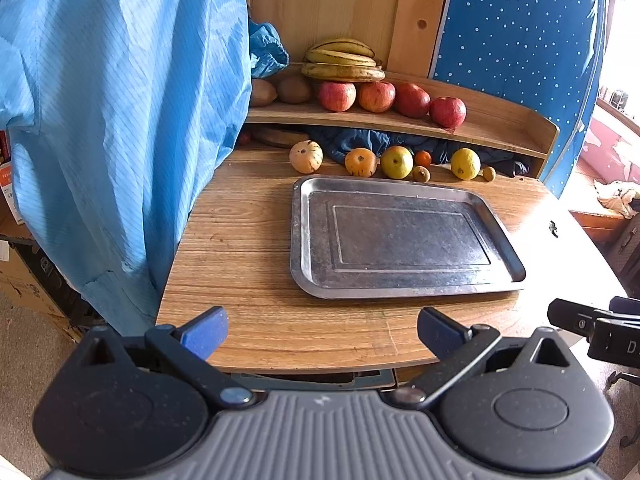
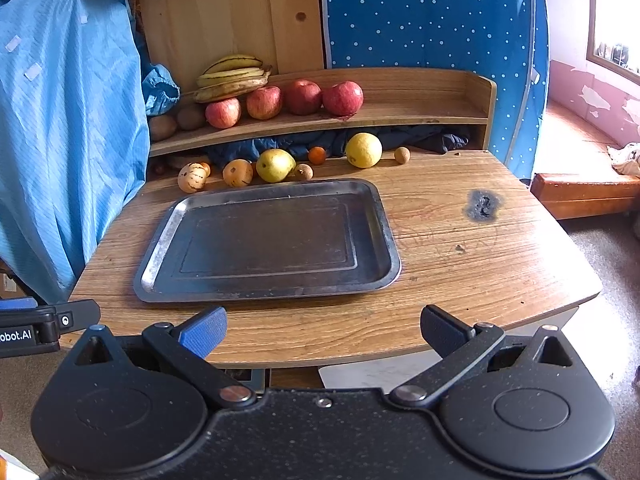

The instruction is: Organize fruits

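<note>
Left tool [image 1: 322, 334]: jaws spread wide, nothing between the blue-padded fingers [image 1: 204, 336]. Right tool [image 2: 323, 332]: likewise wide apart and holding nothing. Both hover at the near edge of the bench [image 1: 248, 248], a wood-grain laminate top with a rounded front and a dark burn mark [image 2: 483, 205] ahead and to the right of the right tool.

Directly ahead of both tools lies a rectangular metal tray [image 1: 304, 240], dull and scuffed, with rounded corners, a raised rim and a stepped floor; its long axis runs left to right across the tools' line of sight.

Beyond the tray's far edge, a row of loose fruit rests on the bench: a pale striped round fruit [image 1: 306, 156], an orange [image 1: 360, 162], a yellow-green apple [image 1: 397, 162], a small tangerine [image 1: 423, 158] and a lemon [image 1: 465, 164].

Farther back, a curved wooden shelf [image 1: 500, 128] carries 4 red apples [image 1: 337, 96] and a bunch of bananas [image 1: 343, 60], lying lengthwise left to right.

A blue striped garment [image 1: 120, 120] hangs to the left; blue dotted fabric [image 1: 520, 40] stands at the rear right.
</note>
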A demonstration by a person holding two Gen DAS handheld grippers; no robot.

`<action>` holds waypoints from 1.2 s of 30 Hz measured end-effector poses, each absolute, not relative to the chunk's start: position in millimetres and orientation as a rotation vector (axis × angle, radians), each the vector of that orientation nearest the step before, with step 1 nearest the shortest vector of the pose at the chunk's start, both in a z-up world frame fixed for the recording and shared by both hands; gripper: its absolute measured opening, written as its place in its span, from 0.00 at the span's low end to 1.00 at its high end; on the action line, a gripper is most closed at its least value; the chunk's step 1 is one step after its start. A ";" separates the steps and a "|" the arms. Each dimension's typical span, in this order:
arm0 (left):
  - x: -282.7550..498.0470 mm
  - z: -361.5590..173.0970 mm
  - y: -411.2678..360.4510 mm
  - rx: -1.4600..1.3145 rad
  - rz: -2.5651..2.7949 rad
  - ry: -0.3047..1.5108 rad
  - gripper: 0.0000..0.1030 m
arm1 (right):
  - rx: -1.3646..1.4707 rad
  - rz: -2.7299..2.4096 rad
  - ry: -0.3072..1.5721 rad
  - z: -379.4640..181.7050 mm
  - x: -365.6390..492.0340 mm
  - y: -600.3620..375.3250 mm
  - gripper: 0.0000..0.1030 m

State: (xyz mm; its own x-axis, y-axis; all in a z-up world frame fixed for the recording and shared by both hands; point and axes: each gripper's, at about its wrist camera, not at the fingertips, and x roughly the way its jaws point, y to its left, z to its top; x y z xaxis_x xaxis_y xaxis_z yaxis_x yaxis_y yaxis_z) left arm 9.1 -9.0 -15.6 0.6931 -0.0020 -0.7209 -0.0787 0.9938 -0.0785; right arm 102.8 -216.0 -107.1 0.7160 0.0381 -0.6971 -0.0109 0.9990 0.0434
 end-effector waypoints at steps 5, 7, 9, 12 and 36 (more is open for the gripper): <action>9.0 -16.1 -11.2 -0.105 0.044 0.808 1.00 | 0.037 0.027 0.779 -106.7 105.9 -217.5 0.99; 9.7 -16.7 -12.3 -0.106 0.044 0.811 0.99 | 0.037 0.026 0.782 -107.9 106.9 -216.8 0.99; 11.5 -16.9 -13.8 -0.107 0.046 0.815 1.00 | 0.037 0.028 0.787 -108.7 108.5 -217.2 0.99; 15.4 -17.4 -14.8 -0.109 0.049 0.823 1.00 | 0.037 0.030 0.793 -109.8 110.0 -218.4 0.99; 42.4 -26.7 -28.8 -0.129 0.087 0.887 1.00 | 0.029 0.062 0.855 -123.5 140.8 -238.2 0.99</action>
State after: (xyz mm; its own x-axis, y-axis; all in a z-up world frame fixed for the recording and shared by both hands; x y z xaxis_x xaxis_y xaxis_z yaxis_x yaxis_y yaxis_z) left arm 42.4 -28.8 -26.7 0.6286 0.0218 -0.7774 -0.1291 0.9887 -0.0767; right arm 140.8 -238.2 -123.5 0.6542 0.0665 -0.7534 -0.0428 0.9978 0.0509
